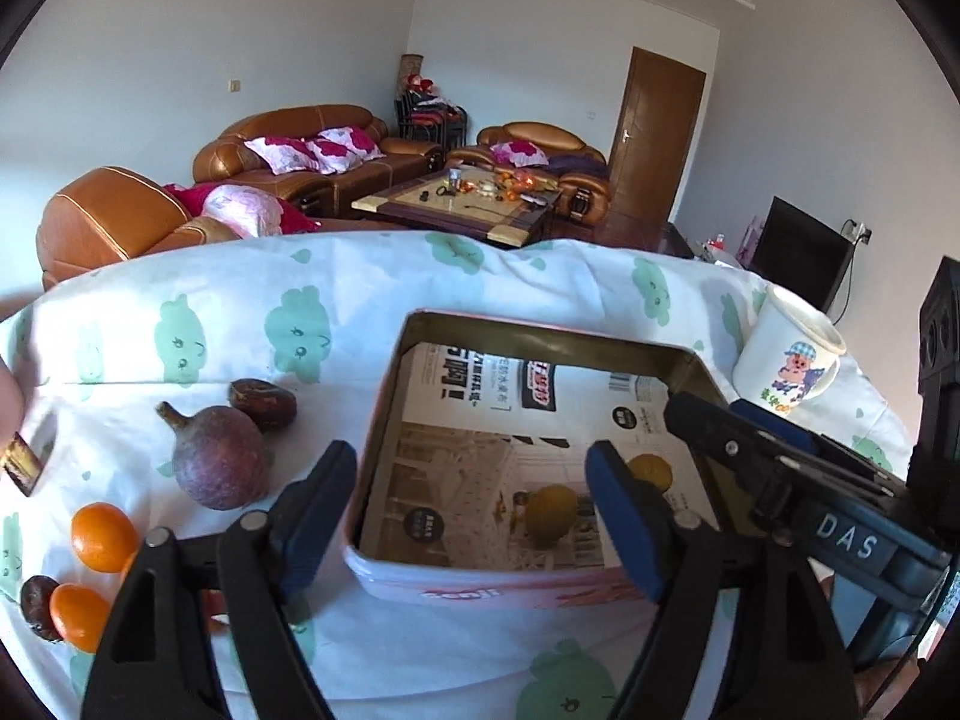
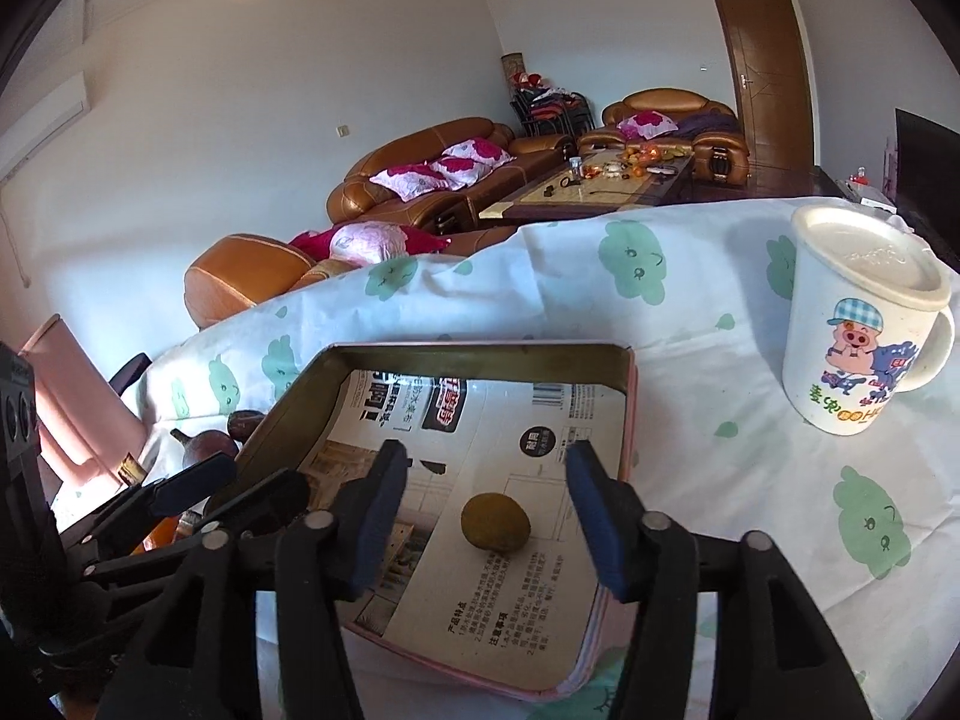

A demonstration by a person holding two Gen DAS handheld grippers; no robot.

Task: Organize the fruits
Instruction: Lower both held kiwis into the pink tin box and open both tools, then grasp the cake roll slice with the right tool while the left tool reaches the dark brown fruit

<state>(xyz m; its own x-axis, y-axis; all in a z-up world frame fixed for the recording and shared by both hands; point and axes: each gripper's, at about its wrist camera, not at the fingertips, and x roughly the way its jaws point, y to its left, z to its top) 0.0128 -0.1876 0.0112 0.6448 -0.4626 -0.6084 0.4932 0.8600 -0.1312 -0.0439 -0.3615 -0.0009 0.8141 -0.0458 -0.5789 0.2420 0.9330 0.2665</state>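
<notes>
A pink square tin lined with printed paper sits on the tablecloth; it also shows in the right wrist view. One small brown round fruit lies inside it, seen too in the left wrist view. My right gripper is open and empty above that fruit. My left gripper is open and empty over the tin's near left wall. Left of the tin lie a purple fig-like fruit, a dark brown fruit, two orange fruits and another dark fruit.
A white lidded cartoon mug stands right of the tin, also in the left wrist view. The cloth-covered table ends at its far edge before sofas and a coffee table. A pink object stands at the left.
</notes>
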